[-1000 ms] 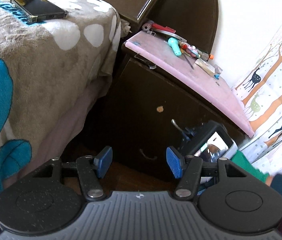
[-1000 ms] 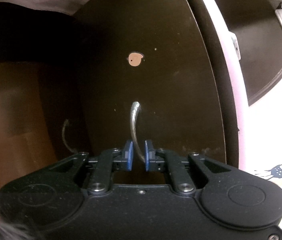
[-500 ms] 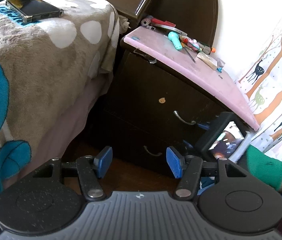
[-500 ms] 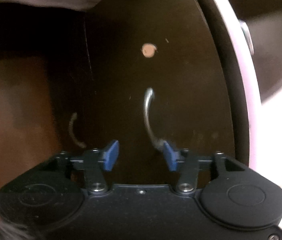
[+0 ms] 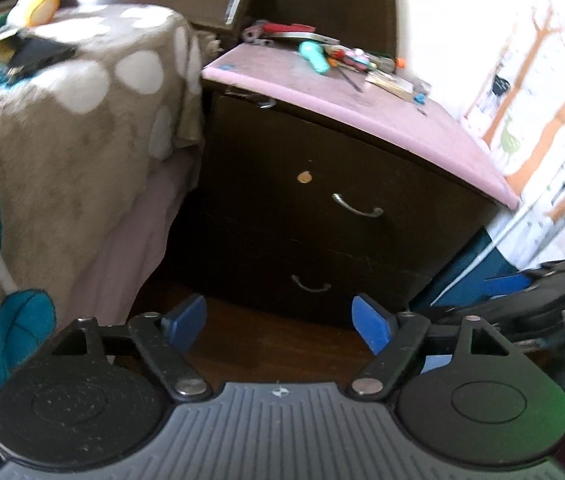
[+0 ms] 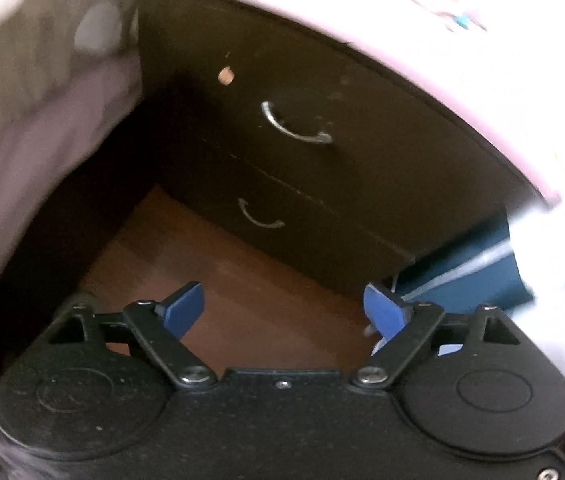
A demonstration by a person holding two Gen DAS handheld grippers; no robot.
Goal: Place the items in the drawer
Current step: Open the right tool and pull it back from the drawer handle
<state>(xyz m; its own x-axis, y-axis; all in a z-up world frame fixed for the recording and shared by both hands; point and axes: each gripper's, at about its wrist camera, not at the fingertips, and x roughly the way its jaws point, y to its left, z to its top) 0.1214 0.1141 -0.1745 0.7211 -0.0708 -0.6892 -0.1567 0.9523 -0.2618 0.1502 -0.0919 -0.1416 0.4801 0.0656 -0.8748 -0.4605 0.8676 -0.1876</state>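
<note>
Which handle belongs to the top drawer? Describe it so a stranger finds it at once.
Start at the dark nightstand beside the bed, under its pink top. Two curved metal handles sit on its front, one above the other. The upper handle is the larger and brighter one, just right of and below a small round tan spot.

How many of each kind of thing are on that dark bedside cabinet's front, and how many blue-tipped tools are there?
Drawers: 2 (upper, lower), both shut
Curved metal handles: 2 (upper, lower)
Round pale spot: 1
Blue-tipped tools: 2 (left tool, right tool), both open, empty
Total: 7
</note>
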